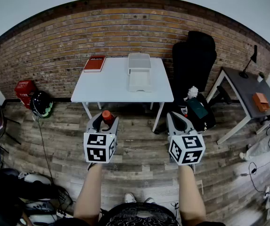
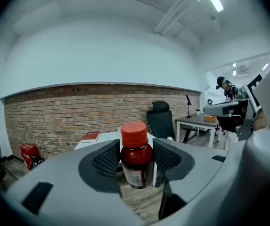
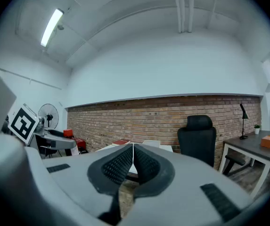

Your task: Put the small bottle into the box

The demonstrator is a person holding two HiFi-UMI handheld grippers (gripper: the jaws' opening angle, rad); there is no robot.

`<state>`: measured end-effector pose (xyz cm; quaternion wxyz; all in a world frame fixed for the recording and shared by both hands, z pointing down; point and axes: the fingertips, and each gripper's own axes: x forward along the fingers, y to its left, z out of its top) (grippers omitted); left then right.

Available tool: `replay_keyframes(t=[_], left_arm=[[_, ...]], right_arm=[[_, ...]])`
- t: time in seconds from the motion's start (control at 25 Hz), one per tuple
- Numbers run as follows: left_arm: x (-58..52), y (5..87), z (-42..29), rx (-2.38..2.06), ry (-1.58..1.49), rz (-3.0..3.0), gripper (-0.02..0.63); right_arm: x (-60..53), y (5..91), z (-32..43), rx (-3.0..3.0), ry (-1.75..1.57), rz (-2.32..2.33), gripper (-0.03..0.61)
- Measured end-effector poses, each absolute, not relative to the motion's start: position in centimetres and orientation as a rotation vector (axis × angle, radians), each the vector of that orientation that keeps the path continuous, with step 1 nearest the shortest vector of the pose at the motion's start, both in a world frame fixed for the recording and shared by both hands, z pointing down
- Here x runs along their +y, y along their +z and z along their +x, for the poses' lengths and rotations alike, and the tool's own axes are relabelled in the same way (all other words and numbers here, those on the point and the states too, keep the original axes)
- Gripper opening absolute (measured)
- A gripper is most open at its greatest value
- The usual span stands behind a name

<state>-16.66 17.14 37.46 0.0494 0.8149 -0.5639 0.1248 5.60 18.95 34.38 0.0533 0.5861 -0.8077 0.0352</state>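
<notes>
Left gripper view puts the small bottle [image 2: 136, 158] front and centre: dark red-brown body, orange-red screw cap, a pale label low on its side. It stands upright between the ribbed black pads [image 2: 107, 161] of the left gripper [image 2: 135, 150], which are closed against both its sides, so the bottle is carried in the air over the wooden floor [image 1: 139, 145], short of the table and well apart from the box.

From the head view, both bare forearms reach straight forward, side by side. The left gripper [image 1: 104, 123] and the right gripper [image 1: 177, 121] point ahead and tilt only slightly down, each with its marker cube [image 1: 99, 147] sitting close to the wrist. In the right gripper view the right gripper [image 3: 133, 160] has its jaws pressed together with nothing between them.

Ahead stands a white table [image 1: 107, 86]. The box [image 1: 139, 72], pale and rectangular, sits on its right half, and a red book [image 1: 94, 63] lies at its far left corner. The table's near edge lies between the bottle and the box.

A black office chair [image 1: 194, 55] stands just right of the table against the brick wall [image 1: 54, 46]. Further right is a grey desk [image 1: 245, 88] with an orange item [image 1: 261, 100] and a black lamp [image 1: 250, 62]. A red bag [image 1: 25, 87] rests by the wall on the left
</notes>
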Motion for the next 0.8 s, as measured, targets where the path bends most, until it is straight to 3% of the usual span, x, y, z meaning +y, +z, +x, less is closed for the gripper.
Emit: replay_keyframes(t=[0.8], left_arm=[[13.3,37.1,-17.0,-1.641,0.360,2.555,0.232]], right_arm=[[15.7,33.9,3.9,-2.433,0.101,1.833,0.021]])
